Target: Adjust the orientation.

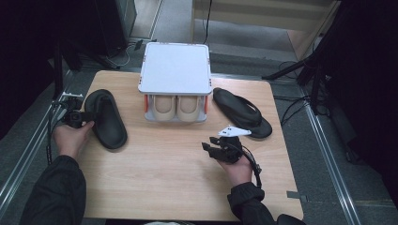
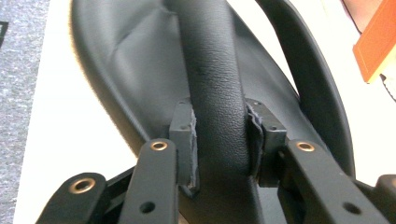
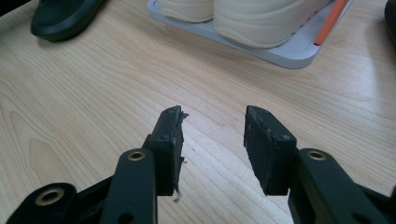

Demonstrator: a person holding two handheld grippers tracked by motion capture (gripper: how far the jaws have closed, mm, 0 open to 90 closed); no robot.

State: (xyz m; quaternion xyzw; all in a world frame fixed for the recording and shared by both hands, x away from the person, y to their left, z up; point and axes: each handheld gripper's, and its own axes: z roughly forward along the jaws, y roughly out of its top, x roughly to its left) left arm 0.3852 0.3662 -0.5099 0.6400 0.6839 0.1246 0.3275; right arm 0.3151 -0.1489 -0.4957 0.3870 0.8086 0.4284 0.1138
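Slipper (image 1: pixel 105 118) near table (image 1: pixel 178 187) left edge, long axis toward far edge; left gripper (image 2: pixel 219 140) fingers (image 2: pixel 184 135) clamp its strap. Right gripper (image 3: pixel 212 144) spread, empty.

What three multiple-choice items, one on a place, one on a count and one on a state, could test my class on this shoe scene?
1. Where do the beige shoes stand?
A. on the rack's lower shelf
B. on the floor
C. on top of the rack

2. How many black slippers lie on the table?
A. one
B. two
C. four

3. What does the left gripper do?
A. hangs open over bare wood
B. clamps a beige shoe
C. clamps the left slipper's strap

Key: 1 A, they sit under the rack top. 2 B, one each side of the rack. 3 C, both pads press the strap.
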